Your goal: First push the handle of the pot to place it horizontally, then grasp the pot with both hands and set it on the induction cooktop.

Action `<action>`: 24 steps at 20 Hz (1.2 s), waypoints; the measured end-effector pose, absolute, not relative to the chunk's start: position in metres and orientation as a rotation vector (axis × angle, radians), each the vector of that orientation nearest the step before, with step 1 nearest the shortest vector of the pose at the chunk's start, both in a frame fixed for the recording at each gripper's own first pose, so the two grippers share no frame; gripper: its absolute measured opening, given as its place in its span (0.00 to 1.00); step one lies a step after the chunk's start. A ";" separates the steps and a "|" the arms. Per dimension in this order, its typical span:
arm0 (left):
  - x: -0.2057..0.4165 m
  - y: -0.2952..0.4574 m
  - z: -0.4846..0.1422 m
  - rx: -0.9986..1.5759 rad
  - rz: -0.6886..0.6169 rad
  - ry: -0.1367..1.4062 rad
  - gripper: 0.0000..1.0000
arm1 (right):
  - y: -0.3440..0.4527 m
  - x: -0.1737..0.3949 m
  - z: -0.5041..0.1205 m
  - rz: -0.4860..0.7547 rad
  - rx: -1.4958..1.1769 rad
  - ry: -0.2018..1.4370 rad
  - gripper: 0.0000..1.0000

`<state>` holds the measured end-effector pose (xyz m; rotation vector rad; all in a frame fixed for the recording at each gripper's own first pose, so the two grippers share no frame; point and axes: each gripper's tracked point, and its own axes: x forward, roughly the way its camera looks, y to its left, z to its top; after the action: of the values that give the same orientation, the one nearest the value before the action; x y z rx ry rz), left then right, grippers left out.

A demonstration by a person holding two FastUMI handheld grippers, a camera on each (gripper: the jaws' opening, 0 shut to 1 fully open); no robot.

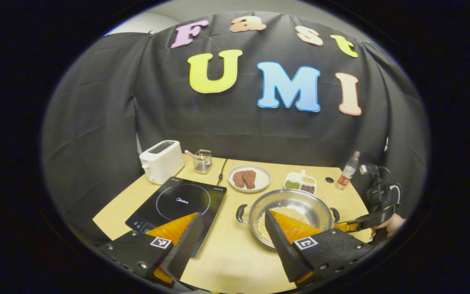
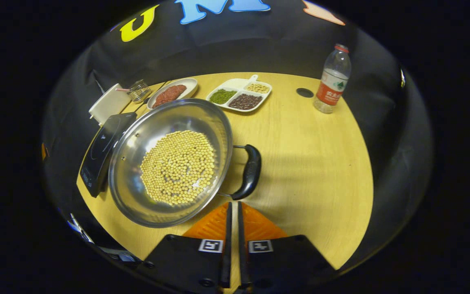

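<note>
Pot (image 2: 169, 163) of beans on the table (image 2: 308, 163), beside the cooktop (image 1: 178, 202) near the left edge. Left gripper (image 1: 231, 222) spread wide above the table, holding nothing. Right gripper (image 2: 234, 210), fingers nearly together and empty, just beside the pot's handle (image 2: 250, 171).
</note>
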<state>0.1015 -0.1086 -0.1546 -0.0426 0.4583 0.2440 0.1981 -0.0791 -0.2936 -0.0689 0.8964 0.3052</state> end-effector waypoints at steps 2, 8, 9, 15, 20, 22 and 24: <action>0.116 -0.103 -0.169 -0.060 0.194 0.479 0.93 | -0.082 0.192 -0.281 0.276 -0.022 0.875 0.57; 0.165 -0.070 -0.209 -0.088 0.076 0.536 0.89 | -0.078 0.211 -0.237 0.175 0.170 0.746 0.98; 0.174 -0.066 -0.218 -0.094 0.058 0.550 0.89 | -0.077 0.216 -0.235 0.163 0.191 0.742 0.98; 0.224 -0.066 -0.265 -0.136 -0.052 0.619 0.93 | -0.070 0.238 -0.244 0.138 0.227 0.740 0.98; 0.253 -0.079 -0.312 -0.145 -0.141 0.688 0.93 | -0.055 0.254 -0.264 0.165 0.214 0.745 0.98; 0.262 -0.087 -0.327 -0.138 -0.176 0.706 0.93 | -0.048 0.259 -0.275 0.176 0.210 0.754 0.98; 0.268 -0.089 -0.340 -0.143 -0.173 0.719 0.93 | -0.041 0.263 -0.286 0.183 0.200 0.763 0.94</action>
<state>0.2680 -0.0887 -0.3405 -0.1428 0.7190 -0.1730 0.2633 -0.0415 -0.2857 0.1996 0.7632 0.1833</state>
